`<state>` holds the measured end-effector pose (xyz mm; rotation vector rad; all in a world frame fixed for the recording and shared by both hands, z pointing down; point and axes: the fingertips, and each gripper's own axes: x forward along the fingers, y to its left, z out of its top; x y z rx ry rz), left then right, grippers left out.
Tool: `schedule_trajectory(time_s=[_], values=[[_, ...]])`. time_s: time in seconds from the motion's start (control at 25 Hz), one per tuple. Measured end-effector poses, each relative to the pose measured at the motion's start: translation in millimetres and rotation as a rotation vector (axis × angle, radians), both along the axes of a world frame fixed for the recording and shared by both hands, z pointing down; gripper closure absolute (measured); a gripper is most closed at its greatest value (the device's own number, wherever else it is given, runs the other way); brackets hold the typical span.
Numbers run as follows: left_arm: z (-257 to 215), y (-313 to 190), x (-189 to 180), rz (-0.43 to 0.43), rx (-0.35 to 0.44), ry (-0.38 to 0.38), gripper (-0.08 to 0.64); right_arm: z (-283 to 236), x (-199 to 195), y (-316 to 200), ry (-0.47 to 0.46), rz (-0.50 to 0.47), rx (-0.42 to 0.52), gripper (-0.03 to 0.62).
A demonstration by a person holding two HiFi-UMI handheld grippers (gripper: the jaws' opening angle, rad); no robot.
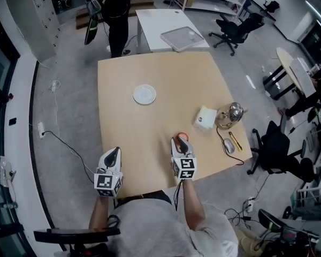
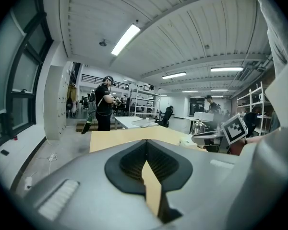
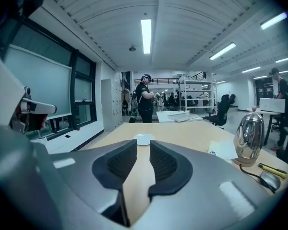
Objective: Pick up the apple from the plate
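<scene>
The red apple (image 1: pixel 183 137) lies on the wooden table (image 1: pixel 150 127), just past the tip of my right gripper (image 1: pixel 176 141). The white plate (image 1: pixel 144 94) stands bare farther up the table; it also shows ahead in the right gripper view as the plate (image 3: pixel 144 139). The right gripper (image 3: pixel 143 150) has a narrow gap between its pads and nothing in it; the apple is hidden below its body there. My left gripper (image 1: pixel 113 152) hovers at the table's near edge. In its own view the left gripper (image 2: pixel 146 146) has its pads meeting, with nothing held.
A metal kettle (image 1: pixel 230 113), a white box (image 1: pixel 205 118), a mouse (image 1: pixel 229 146) and a yellow pen (image 1: pixel 235 141) sit at the table's right side. A person (image 1: pixel 117 15) stands beyond the far edge, by a white table with a tray (image 1: pixel 182 38).
</scene>
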<state>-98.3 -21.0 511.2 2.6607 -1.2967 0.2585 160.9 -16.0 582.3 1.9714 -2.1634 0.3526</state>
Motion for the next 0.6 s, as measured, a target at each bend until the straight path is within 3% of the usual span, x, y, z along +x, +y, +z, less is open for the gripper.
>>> schedule_trajectory(time_s=[0.6], values=[[-10.0, -8.6, -3.4, -0.024, 0.012, 0.020, 0.540, -32.6, -36.6, 2.1, -0.027, -0.064, 0.048, 0.561]])
